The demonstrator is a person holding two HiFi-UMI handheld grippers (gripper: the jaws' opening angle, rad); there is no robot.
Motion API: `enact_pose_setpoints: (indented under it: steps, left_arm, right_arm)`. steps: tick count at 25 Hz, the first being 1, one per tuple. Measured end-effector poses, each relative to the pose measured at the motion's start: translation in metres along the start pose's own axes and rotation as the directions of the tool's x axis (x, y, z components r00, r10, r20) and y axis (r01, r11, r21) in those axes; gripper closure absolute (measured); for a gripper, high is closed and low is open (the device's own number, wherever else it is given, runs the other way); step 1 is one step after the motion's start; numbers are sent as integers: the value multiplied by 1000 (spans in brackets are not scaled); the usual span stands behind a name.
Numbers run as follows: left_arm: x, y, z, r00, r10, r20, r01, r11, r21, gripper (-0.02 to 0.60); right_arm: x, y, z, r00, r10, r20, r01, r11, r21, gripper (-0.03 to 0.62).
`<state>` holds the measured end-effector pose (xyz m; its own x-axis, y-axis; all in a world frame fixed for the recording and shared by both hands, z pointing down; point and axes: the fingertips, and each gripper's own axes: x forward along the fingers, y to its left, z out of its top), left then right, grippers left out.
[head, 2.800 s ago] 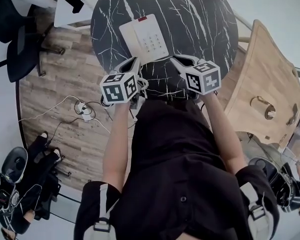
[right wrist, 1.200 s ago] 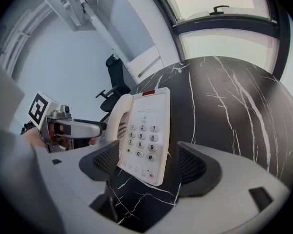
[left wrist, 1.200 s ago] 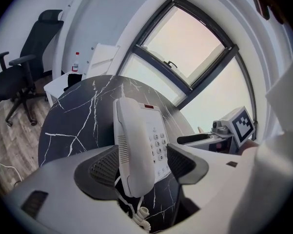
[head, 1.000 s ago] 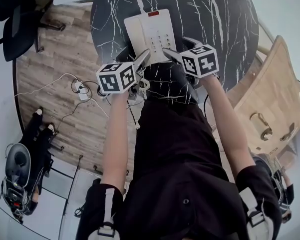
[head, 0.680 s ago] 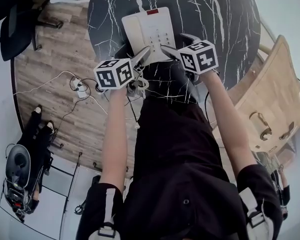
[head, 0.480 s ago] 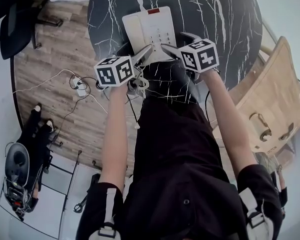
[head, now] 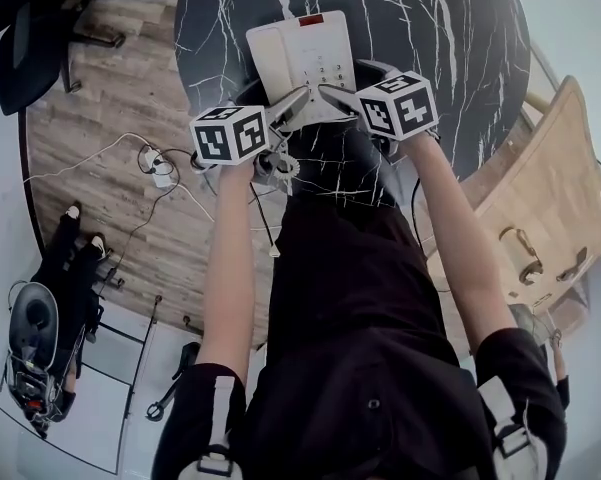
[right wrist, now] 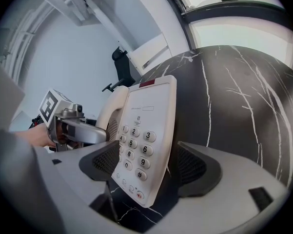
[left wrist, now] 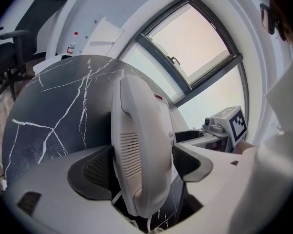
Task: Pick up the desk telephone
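Observation:
A white desk telephone (head: 300, 58) lies on the round black marble table (head: 420, 28), handset on its left, keypad on its right. My left gripper (head: 285, 113) reaches its near left end. In the left gripper view the handset (left wrist: 136, 130) stands between the wide jaws of that gripper (left wrist: 141, 167), with a gap at the right pad (left wrist: 187, 162). My right gripper (head: 342, 96) is at the near right end. In the right gripper view the keypad side (right wrist: 141, 145) sits between the open jaws of the right gripper (right wrist: 148, 162); the pads do not press on it.
The phone's coiled cord (head: 278, 166) hangs off the near table edge. A wooden chair (head: 525, 198) stands to the right, an office chair (head: 25, 48) at the far left. A power strip with cables (head: 158, 173) and bags (head: 35, 338) lie on the wood floor.
Both grippers have come forward and down from the near table edge onto the phone's near end, so their jaws now straddle the handset and the keypad side.

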<state>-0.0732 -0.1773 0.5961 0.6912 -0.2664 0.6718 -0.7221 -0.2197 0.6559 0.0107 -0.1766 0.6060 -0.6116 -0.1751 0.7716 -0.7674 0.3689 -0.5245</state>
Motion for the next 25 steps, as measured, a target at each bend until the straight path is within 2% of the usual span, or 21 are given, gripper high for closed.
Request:
enact_pose_setpoints:
  steps: [15, 25]
  left_arm:
    - [4, 2, -2, 1000, -16, -14, 16, 1000, -3, 198]
    - [4, 2, -2, 999, -35, -9, 35, 999, -12, 196]
  right_arm:
    - [9, 4, 2, 999, 46, -11, -46, 999, -1, 246]
    - [13, 0, 2, 1000, 8, -3, -8, 1000, -6, 246]
